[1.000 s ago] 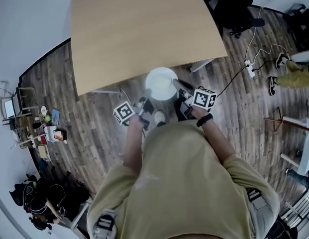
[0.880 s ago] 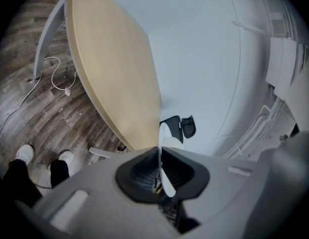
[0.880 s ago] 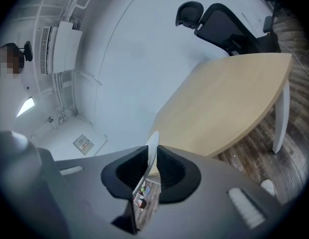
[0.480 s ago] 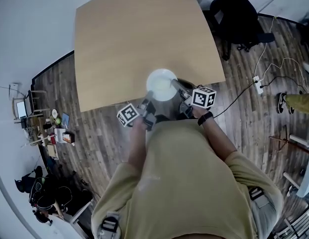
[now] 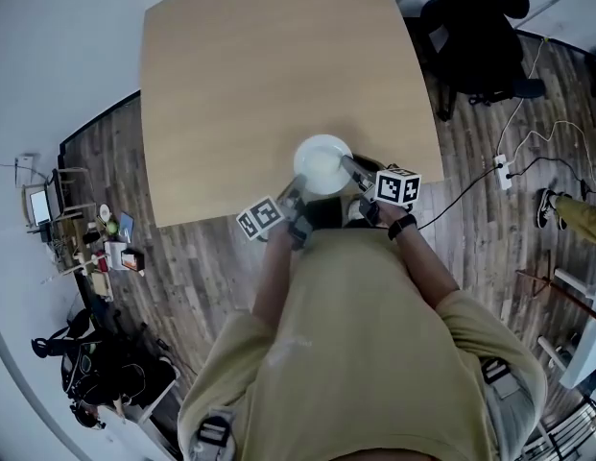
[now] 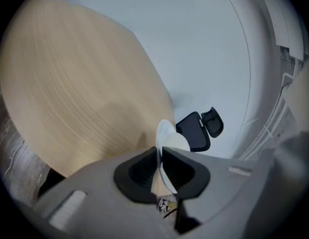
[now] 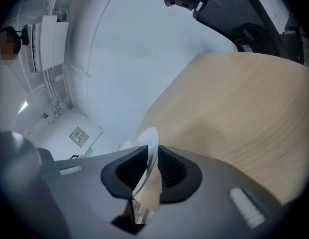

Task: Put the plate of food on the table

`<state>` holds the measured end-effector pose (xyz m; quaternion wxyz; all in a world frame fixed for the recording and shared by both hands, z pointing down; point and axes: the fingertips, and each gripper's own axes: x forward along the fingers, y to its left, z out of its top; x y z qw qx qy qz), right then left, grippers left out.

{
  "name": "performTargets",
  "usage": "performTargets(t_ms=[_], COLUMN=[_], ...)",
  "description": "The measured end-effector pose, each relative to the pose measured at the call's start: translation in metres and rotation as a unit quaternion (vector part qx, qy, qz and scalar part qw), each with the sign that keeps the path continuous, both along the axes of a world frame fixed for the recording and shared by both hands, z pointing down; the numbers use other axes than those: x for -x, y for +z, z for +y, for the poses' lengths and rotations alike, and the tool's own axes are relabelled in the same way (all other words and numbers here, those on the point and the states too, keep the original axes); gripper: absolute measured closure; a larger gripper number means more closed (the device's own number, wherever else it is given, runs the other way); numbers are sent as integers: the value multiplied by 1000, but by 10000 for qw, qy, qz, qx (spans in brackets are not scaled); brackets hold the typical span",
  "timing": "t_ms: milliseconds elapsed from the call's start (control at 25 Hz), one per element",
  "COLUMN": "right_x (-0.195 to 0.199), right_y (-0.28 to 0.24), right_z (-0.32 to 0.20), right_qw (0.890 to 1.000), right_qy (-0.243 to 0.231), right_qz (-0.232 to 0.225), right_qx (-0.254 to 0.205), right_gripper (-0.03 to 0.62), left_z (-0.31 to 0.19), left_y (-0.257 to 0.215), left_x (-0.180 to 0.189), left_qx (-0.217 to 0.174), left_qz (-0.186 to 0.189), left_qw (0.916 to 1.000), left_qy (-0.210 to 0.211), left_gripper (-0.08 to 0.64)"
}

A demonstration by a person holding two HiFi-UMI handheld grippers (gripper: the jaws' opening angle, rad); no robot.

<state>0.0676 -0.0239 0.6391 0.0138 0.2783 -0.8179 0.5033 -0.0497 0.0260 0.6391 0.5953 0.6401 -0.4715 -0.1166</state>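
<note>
White plate (image 5: 321,166), held by both grippers, now sits over the near edge of the pale wood table (image 5: 250,75). A second ago it hung over the plank floor (image 5: 182,267), short of that edge; half a second ago it had only begun to cross it. The left gripper (image 5: 298,195) is clamped on the plate's left rim, jaws almost together with only the thin rim between them. The right gripper (image 5: 355,171) holds the right rim; its jaws have just been opening slightly, yet the rim remains between the pads and they appear to bear on it. No food can be made out on the plate in any view. Whether the underside touches the tabletop cannot be determined. Assessment: the carry is all but done, with setting down and release outstanding. Risk noted: further loosening on the right before the plate rests could tip it.
</note>
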Motion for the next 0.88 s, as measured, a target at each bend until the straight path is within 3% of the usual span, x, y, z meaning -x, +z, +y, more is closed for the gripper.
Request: performTargets(t_ms=[200, 560, 880], right_x=[12, 41, 74], right_y=[8, 10, 15], right_z=[-49, -166, -255], right_qw=[9994, 9986, 9976], right_qy=[-31, 226, 414], right_qz=[303, 428, 525], right_qx=[176, 202, 169], right_gripper=[529, 529, 529], left_z=[-57, -185, -271], left_y=[8, 1, 10], left_x=[14, 45, 79], left_qx=[175, -16, -28], left_qz=[66, -711, -737], left_qw=[9998, 9960, 9965], left_qy=[107, 543, 394], left_gripper=[535, 528, 523])
